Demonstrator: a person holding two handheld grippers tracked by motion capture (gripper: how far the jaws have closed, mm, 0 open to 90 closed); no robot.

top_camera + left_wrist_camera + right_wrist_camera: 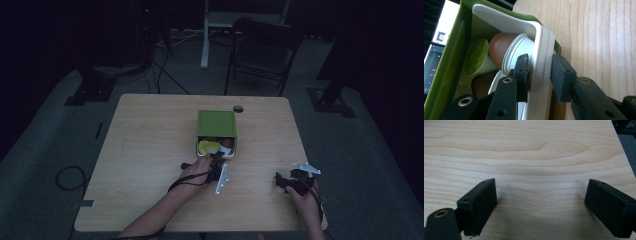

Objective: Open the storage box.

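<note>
A green box point(216, 123) lies at the middle of the wooden table point(145, 145), with a white inner tray point(199, 151) sticking out of its near end. In the tray are several coffee capsules, among them a yellow one point(207, 147) and a brown one point(226, 142). My left gripper point(216, 159) is at the tray's near edge. In the left gripper view, my left gripper point(540, 67) is shut on the white tray wall point(499, 20), one pad on each side. Behind it lie a green-lidded capsule point(475, 58) and a brown capsule point(500, 46). My right gripper point(278, 181) point(541, 187) rests open over bare wood.
A round cable hole point(238, 108) sits in the table just behind the box. Beyond the table stand a dark folding chair point(262, 45) and a white stand leg point(205, 35). A cable loop point(67, 177) lies on the floor at left.
</note>
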